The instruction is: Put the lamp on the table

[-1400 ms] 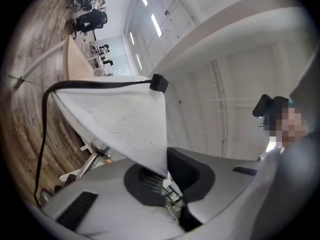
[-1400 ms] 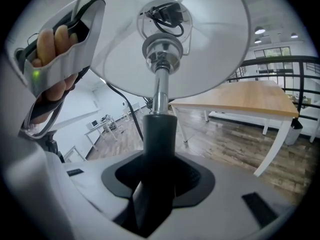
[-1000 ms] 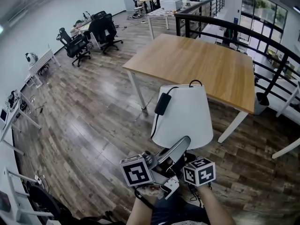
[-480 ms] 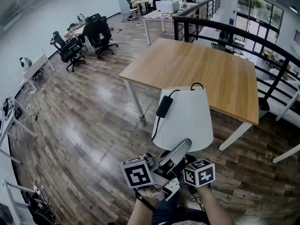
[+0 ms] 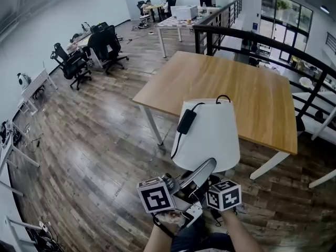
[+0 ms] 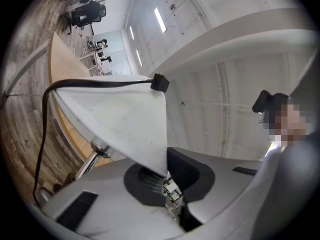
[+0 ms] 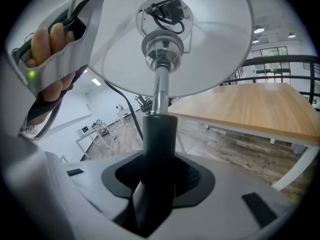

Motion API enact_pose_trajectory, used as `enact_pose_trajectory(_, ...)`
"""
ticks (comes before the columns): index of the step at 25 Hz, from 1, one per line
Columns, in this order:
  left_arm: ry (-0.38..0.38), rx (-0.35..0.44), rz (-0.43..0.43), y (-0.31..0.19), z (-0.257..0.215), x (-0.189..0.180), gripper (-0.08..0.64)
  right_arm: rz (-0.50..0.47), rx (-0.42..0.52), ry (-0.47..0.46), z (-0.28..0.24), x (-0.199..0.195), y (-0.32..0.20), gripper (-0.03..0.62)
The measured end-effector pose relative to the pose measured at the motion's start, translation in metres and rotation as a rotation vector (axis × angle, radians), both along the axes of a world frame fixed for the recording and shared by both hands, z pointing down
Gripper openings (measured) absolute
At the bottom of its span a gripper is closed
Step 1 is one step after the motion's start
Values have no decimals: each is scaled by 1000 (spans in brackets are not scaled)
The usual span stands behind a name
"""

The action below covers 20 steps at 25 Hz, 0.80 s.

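I carry a lamp with a white cone shade (image 5: 207, 133) above the wood floor, just short of the near edge of the wooden table (image 5: 236, 83). My left gripper (image 5: 203, 167) is shut on the shade's rim (image 6: 150, 149). In the right gripper view my right gripper (image 7: 157, 184) is shut on the lamp's black stem sleeve (image 7: 159, 134), under the chrome rod (image 7: 159, 84). In the head view its jaws are hidden under the shade. A black cord with an inline block (image 5: 185, 121) hangs down over the shade.
The table's white legs (image 5: 152, 127) stand ahead on the left. A black railing (image 5: 262, 35) runs behind the table. Office chairs (image 5: 73, 62) and white desks (image 5: 34, 85) stand at the far left, and more desks (image 5: 173, 22) at the back.
Both grippers have carried the lamp toward the table. The table's near edge now sits closer to the shade. The grips have not changed.
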<state>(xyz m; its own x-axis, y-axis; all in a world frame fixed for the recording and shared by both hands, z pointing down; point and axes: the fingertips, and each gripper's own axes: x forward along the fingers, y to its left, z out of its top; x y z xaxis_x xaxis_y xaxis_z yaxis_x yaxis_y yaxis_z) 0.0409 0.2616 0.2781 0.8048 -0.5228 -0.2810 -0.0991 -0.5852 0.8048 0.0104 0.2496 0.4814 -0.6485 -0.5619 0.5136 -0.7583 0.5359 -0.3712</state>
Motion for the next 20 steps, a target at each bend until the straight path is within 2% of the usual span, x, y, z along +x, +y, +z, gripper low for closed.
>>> enact_pose_trajectory(7, -3, 0, -2, -38, 5, -28, 11, 2, 0, -4, 5, -29, -37, 164)
enact_pose_trajectory(20, 25, -24, 0, -91, 6, -33, 11, 10, -19, 19, 7, -26, -85, 164)
